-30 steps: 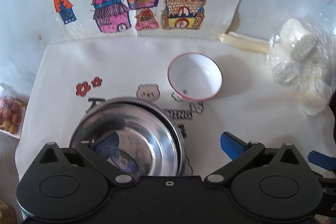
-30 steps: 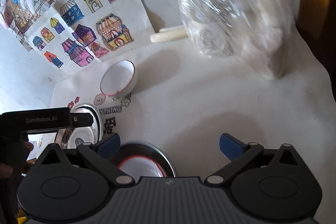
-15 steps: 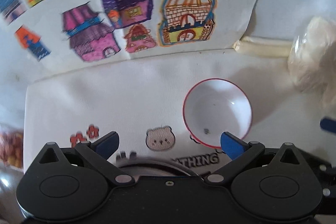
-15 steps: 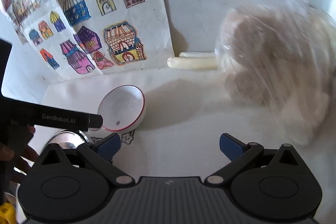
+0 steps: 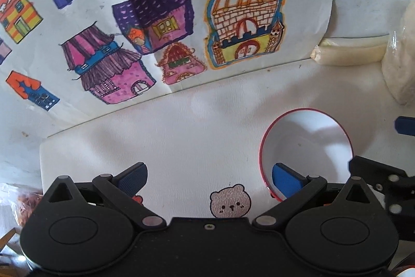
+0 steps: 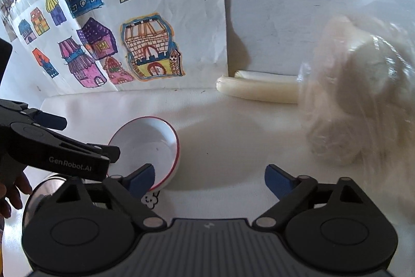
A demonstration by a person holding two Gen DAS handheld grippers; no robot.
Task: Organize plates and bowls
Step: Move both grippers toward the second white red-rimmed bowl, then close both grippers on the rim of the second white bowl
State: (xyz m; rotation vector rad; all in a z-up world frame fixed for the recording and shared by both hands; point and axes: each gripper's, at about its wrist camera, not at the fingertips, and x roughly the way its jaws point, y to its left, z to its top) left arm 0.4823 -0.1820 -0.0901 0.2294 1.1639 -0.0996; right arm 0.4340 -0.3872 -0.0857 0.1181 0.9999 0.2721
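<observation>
Both pairs of tongs converge on the small white ceramic bowl with a red rim (image 5: 306, 147), which sits upright on the white mat (image 5: 181, 136) covering the bench. The left tongs (image 5: 210, 173) stand apart, empty, one blue pad overlapping the bowl's rim in view. The right tongs (image 6: 208, 179) have just been closing slightly yet remain wide, gripping nothing. A shiny steel bowl (image 6: 45, 190) waits nearby, likely the stacking spot. A clear plastic bag of pale lumps (image 6: 363, 100), cream-coloured sticks (image 6: 259, 90) and a paper sheet of coloured house drawings (image 5: 155, 30) crowd the far edge.

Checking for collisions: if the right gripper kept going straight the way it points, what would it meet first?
Probably the bare white mat; the red-rimmed white bowl sits just left of its line, though depth is unclear.
</observation>
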